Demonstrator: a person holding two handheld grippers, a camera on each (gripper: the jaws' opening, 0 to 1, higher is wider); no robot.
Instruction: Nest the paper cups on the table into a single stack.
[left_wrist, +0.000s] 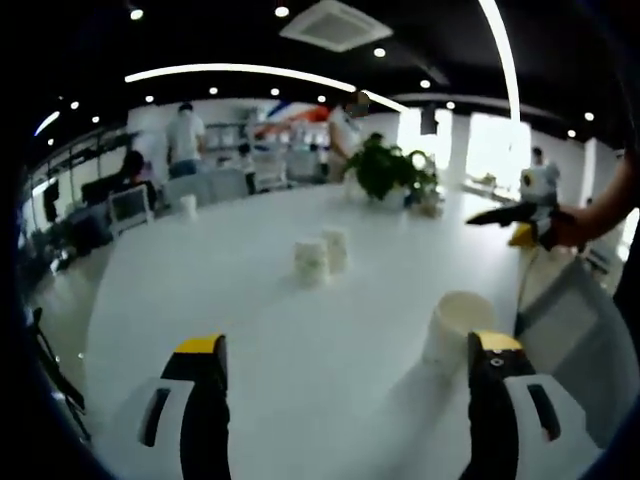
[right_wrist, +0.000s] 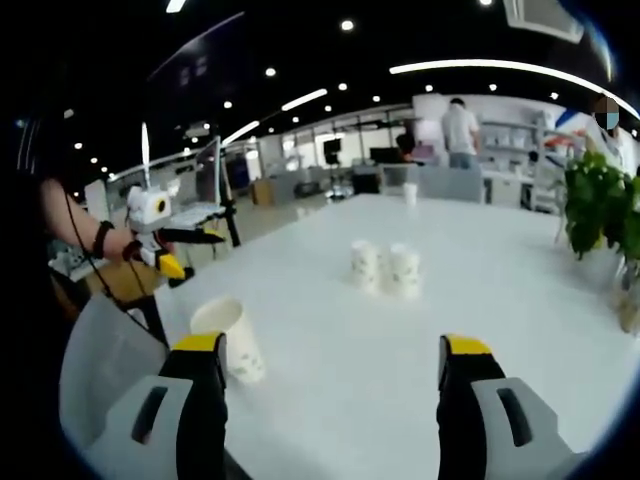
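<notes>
Nothing is stacked yet: both the left tool (left_wrist: 345, 375) and right tool (right_wrist: 330, 375) hover spread and empty over the white worktop (left_wrist: 300, 330), so next comes reaching for the near cup (left_wrist: 455, 325), two cups (left_wrist: 320, 255) standing farther off.

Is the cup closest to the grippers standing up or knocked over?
Standing up. The nearest paper cup sits upright on the white table, open mouth up.
</notes>
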